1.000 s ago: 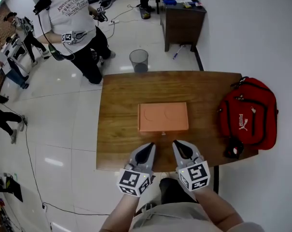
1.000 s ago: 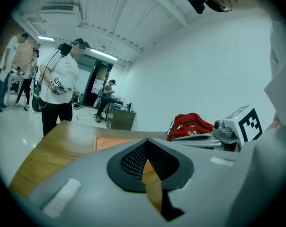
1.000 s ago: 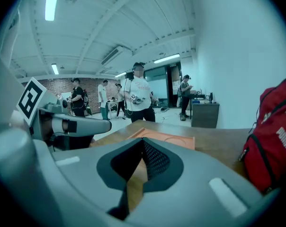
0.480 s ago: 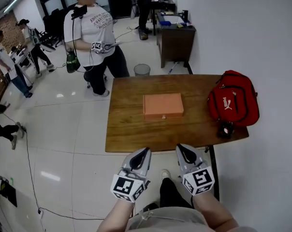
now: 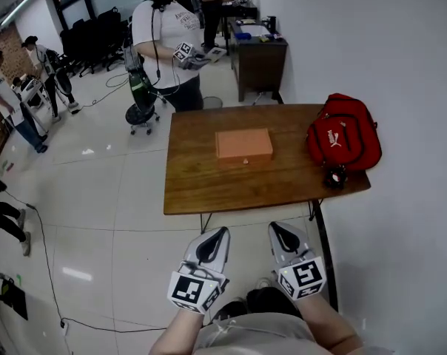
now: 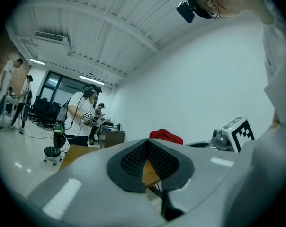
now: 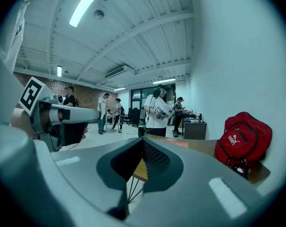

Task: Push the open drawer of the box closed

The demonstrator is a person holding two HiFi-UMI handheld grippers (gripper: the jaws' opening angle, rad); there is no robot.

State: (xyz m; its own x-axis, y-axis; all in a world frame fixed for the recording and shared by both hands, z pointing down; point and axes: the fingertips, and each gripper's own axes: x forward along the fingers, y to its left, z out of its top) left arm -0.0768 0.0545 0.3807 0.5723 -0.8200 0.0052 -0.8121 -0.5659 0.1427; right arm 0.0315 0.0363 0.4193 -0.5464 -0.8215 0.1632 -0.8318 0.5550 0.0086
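We see left gripper and right gripper both pinched together, empty, side by side well short of the table, orange box mid-top, drawer flush.

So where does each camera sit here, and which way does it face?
Head view: on the person's head, steeply down at the brown wooden table, flat orange box, red backpack; shows left claw, right claw, forearms.
Left gripper view: on the left claw, along its shut jaws toward the table; right claw's marker cube at right.
Right gripper view: on the right claw, same direction; left claw at left.
Shared: all show the backpack.
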